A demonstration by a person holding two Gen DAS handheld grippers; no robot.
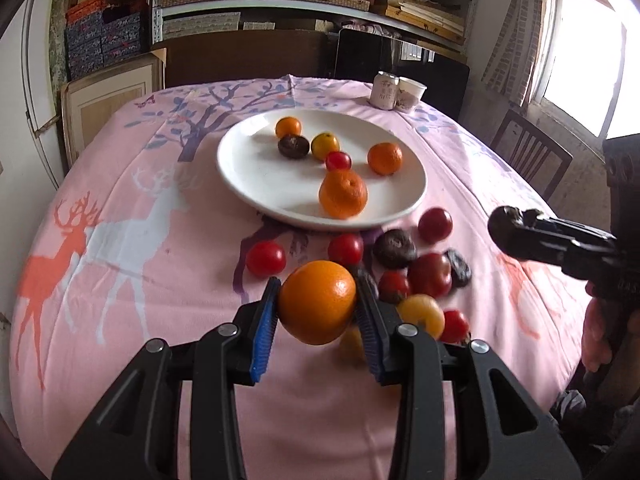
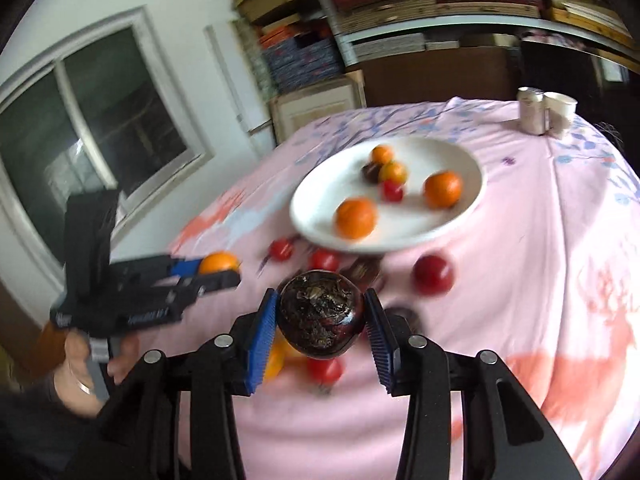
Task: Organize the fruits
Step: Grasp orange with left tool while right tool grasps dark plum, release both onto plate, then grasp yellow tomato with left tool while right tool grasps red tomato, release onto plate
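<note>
Left gripper (image 1: pixel 317 304) clamps orange (image 1: pixel 317 302) | right gripper (image 2: pixel 320 316) clamps dark fruit (image 2: pixel 320 316) | advise: lower onto bare plate (image 1: pixel 248 168) area at frame centre, release gently.

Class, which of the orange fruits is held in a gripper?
The orange clamped between the left gripper blue pads, above the tablecloth; the other orange fruits lie on the white plate.

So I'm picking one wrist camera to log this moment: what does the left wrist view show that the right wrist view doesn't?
Only the left wrist view shows the orange filling the left gripper, a wooden chair and a bright window. Only the right wrist view shows the wrinkled dark fruit close up in the right gripper, plus a dark window. Both show the white plate holding six fruits, loose fruit on the pink tablecloth, and a can.
</note>
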